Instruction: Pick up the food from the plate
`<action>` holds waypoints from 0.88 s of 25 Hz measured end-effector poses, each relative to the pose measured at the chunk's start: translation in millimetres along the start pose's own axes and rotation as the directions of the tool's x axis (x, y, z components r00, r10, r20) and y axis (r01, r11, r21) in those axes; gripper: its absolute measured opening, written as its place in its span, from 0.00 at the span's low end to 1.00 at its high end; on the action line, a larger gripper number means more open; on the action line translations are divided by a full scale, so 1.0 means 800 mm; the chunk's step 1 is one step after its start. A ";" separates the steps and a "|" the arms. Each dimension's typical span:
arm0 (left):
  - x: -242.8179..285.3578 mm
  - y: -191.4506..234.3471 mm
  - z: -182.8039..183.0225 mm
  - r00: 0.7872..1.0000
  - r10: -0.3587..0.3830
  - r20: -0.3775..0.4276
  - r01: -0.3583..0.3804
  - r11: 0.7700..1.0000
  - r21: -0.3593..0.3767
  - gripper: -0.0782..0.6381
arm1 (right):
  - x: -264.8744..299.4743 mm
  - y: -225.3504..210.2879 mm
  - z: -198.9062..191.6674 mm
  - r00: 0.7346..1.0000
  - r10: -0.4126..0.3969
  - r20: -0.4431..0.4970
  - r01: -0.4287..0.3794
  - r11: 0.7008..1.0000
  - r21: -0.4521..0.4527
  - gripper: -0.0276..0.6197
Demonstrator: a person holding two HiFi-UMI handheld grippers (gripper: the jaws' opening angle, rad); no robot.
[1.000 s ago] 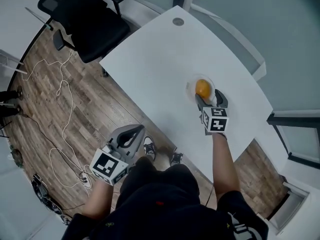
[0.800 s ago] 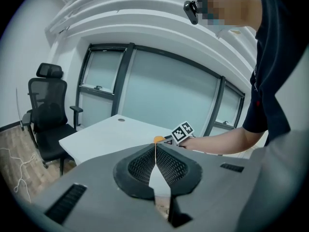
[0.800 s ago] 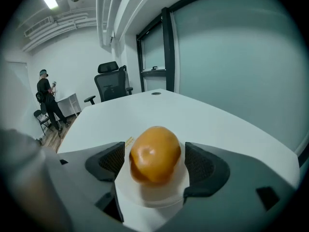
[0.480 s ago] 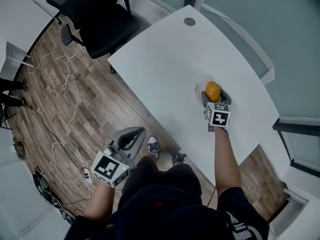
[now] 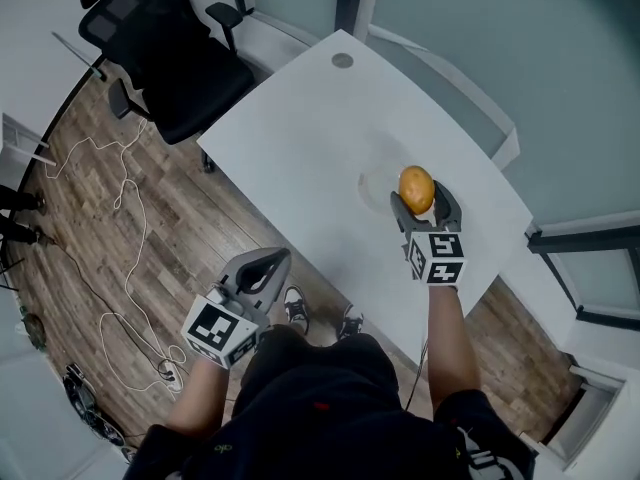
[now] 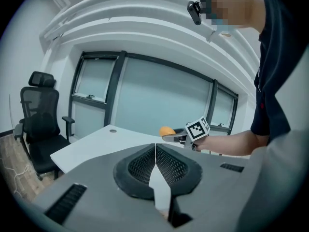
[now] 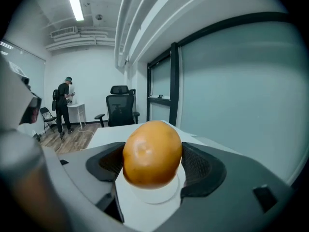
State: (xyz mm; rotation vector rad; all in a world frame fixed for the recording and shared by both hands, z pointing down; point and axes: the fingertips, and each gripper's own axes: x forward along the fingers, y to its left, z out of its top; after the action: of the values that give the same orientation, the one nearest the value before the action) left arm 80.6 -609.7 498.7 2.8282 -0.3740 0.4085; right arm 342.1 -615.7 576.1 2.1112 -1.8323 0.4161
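An orange, rounded piece of food (image 5: 416,187) (image 7: 152,151) sits between the jaws of my right gripper (image 5: 421,201) (image 7: 152,164), which is shut on it and holds it a little above the table. The small white plate (image 5: 373,184) (image 7: 153,193) lies just below and to the left of it on the white table (image 5: 300,138). My left gripper (image 5: 262,271) (image 6: 155,154) is shut with nothing in it, held off the table's near edge over the wooden floor. From the left gripper view the food (image 6: 167,130) and the right gripper show far off.
A black office chair (image 5: 165,43) stands at the table's far left corner. A white cable (image 5: 110,218) snakes over the wooden floor. A round grommet (image 5: 342,61) marks the table's far end. Glass walls run behind the table. A person (image 7: 63,105) stands far back in the room.
My right gripper has closed round the food and raised it off the plate, moving slightly toward me. The left gripper has stayed where it was.
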 end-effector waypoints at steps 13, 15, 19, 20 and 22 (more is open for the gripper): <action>0.003 -0.079 0.089 0.991 -0.039 0.127 0.027 0.995 0.097 0.14 | -0.201 0.005 0.130 0.967 -0.038 0.252 0.065 0.993 -0.101 0.61; 0.002 -0.089 0.105 0.989 -0.040 0.143 0.024 0.993 0.116 0.14 | -0.224 0.003 0.139 0.961 -0.039 0.275 0.068 0.993 -0.098 0.61; 0.006 -0.102 0.123 0.978 -0.083 0.192 0.052 0.986 0.161 0.14 | -0.258 -0.001 0.159 0.945 -0.058 0.322 0.093 0.991 -0.094 0.61; 0.006 -0.106 0.126 0.976 -0.089 0.197 0.057 0.985 0.164 0.14 | -0.264 -0.002 0.162 0.942 -0.063 0.330 0.100 0.990 -0.098 0.61; 0.006 -0.111 0.131 0.974 -0.096 0.205 0.063 0.985 0.163 0.14 | -0.273 -0.001 0.167 0.938 -0.068 0.339 0.111 0.988 -0.108 0.61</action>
State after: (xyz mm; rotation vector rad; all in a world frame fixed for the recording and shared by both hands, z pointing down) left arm 135.9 -558.4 383.8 3.0378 -0.2788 0.1226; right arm 314.6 -475.2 363.7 2.2744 -1.8676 -0.0870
